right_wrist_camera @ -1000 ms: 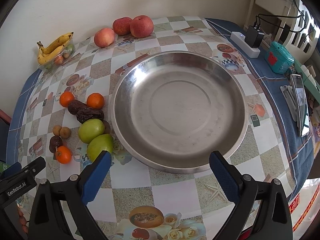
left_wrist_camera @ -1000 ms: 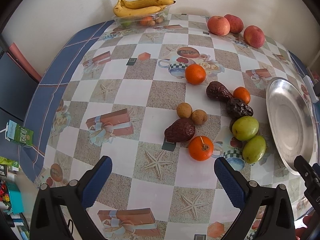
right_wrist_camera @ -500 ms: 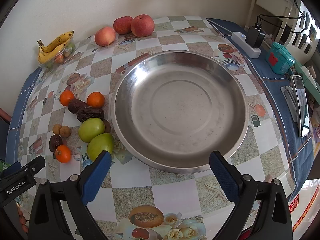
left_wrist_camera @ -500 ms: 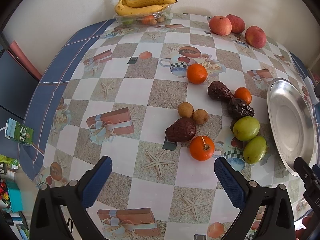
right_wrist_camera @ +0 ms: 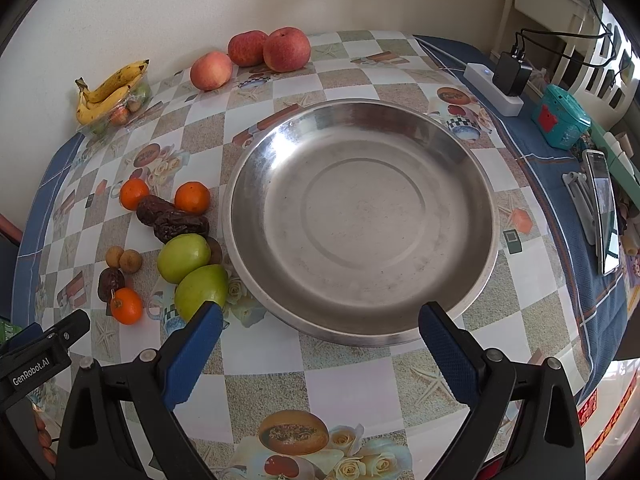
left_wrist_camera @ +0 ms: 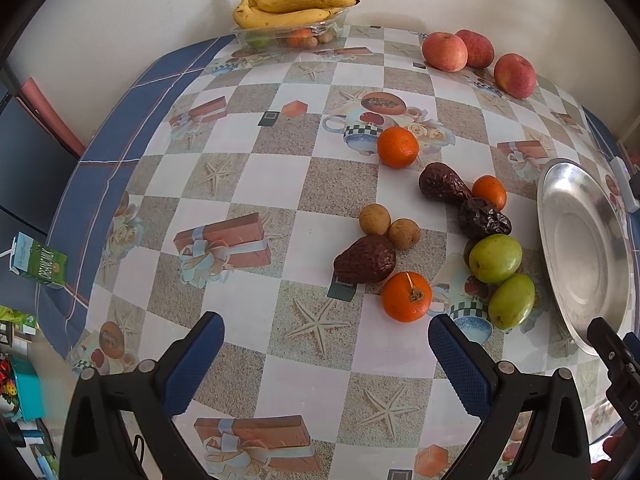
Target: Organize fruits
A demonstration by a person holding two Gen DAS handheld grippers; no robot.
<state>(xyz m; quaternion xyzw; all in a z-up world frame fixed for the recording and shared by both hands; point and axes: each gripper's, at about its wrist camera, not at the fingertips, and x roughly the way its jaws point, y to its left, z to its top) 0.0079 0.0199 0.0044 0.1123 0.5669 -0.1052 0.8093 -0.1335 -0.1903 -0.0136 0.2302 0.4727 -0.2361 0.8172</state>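
Steel plate (right_wrist_camera: 362,216) sits beside your loose fruit, its far edge cut off in the left view; one small fruit (right_wrist_camera: 216,250) hides behind the green ones (left_wrist_camera: 495,258). Your left gripper (left_wrist_camera: 326,354) and right gripper (right_wrist_camera: 320,334) hover spread wide above the table (left_wrist_camera: 248,184), holding nothing.

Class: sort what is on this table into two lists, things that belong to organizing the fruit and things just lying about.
Job:
oranges
green fruits
dates
small brown fruits
apples
bananas
steel plate
left gripper
right gripper

Lying about:
power strip
phone
teal box
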